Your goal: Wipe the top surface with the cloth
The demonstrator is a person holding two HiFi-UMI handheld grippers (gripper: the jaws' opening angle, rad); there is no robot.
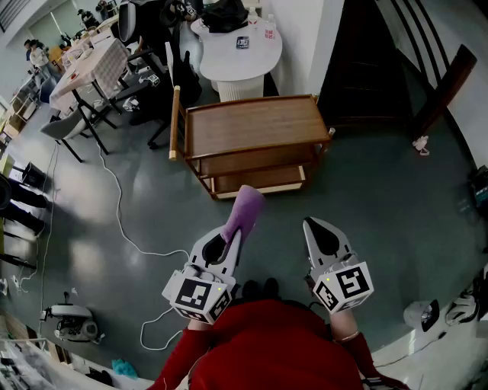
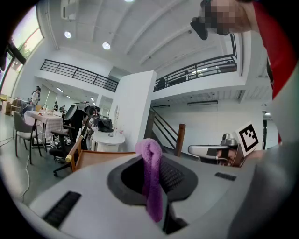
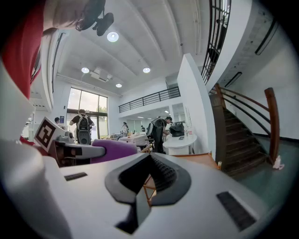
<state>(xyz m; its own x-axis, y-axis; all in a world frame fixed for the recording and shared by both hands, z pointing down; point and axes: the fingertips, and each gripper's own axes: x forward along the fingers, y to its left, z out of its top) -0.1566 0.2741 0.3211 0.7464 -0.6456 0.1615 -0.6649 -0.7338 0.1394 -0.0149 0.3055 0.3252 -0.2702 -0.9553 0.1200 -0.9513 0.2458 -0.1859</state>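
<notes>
Nearest are the person's red sleeves point(image 1: 274, 343), one hand-held gripper in each hand. The left gripper point(image 1: 231, 234) has its jaws pressed onto a purple cloth point(image 1: 245, 209). In the left gripper view the cloth point(image 2: 148, 156) runs as a folded strip down between the two jaws, and its rounded end pokes up past the tips. In the head view that free end reaches forward beyond the gripper, over the grey floor point(image 1: 366, 190) and just short of the trolley's lowest shelf.

The right gripper point(image 1: 311, 225) is held level with the left one, a little apart from it. Its jaws point(image 3: 145, 186) are drawn almost together with only a thin slit between them. Nothing is gripped there; a bit of wooden frame shows through the slit.

A white cable point(image 1: 124, 231) trails across the floor on the left. Ahead of both grippers stands a three-tier wooden trolley point(image 1: 255, 126). Its top surface is well apart from the cloth, with a handle bar along its left end.

Beyond the trolley is a round white table point(image 1: 263, 57) carrying a black bag point(image 1: 223, 15) and a few small items too small to name. Farther left are a grey chair point(image 1: 65, 126) and a folding table with a pale cover point(image 1: 91, 68). A dark staircase point(image 1: 381, 61) rises on the right.
</notes>
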